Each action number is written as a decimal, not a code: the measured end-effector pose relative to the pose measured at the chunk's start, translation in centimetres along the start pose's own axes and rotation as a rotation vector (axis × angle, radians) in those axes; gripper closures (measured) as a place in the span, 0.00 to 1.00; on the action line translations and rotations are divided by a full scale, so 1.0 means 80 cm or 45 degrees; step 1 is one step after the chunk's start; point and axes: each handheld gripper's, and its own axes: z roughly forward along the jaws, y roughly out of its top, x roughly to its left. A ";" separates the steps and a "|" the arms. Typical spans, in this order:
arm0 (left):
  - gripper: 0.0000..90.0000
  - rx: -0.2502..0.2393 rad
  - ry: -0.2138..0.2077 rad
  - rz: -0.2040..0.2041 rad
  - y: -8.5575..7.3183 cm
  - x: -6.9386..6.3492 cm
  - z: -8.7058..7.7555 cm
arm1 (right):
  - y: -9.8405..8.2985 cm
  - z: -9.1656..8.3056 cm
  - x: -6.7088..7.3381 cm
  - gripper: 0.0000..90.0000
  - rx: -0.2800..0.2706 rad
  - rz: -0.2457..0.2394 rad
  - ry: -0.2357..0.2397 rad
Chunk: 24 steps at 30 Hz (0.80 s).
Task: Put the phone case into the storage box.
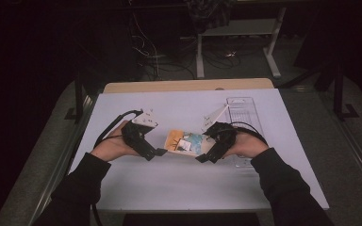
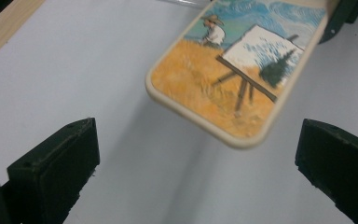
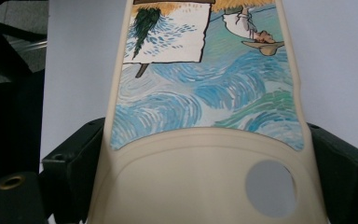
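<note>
High view, starting at the near edge of the white worktop (image 1: pixel 136 188): two dark sleeves come in from below, each hand carrying a black two-jaw tool. The left tool (image 1: pixel 156 151) sits toward the worktop's left side, its tips pointing right at the end of a cream-rimmed phone case printed with a painted scene of an orange field, a blue swirling sky and an easel (image 1: pixel 187 142), which lies around the middle of the worktop between the two tools. Along the left tool's own camera, its jaws stand wide apart with nothing between them; the case (image 2: pixel 235 74) floats ahead of them, raised above the white surface with its shadow underneath, and its far end runs into the other tool's dark jaw. The right tool (image 1: pixel 207 154) comes in from the worktop's right side and is clamped on the case's right end; in the right gripper view the jaws press against both long edges of the case (image 3: pixel 200 98), near its plain cream end with a round camera hole. Farther off, by the worktop's right edge, lies a clear plastic rectangular tray (image 1: pixel 243 113), partly covered by the right hand. Beyond the far edge a light wooden strip (image 1: pixel 188 85) runs across.
</note>
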 end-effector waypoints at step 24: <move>0.00 -0.082 0.161 -0.298 -0.077 -0.006 0.017 | -0.017 0.004 -0.008 0.10 -0.028 0.308 -0.167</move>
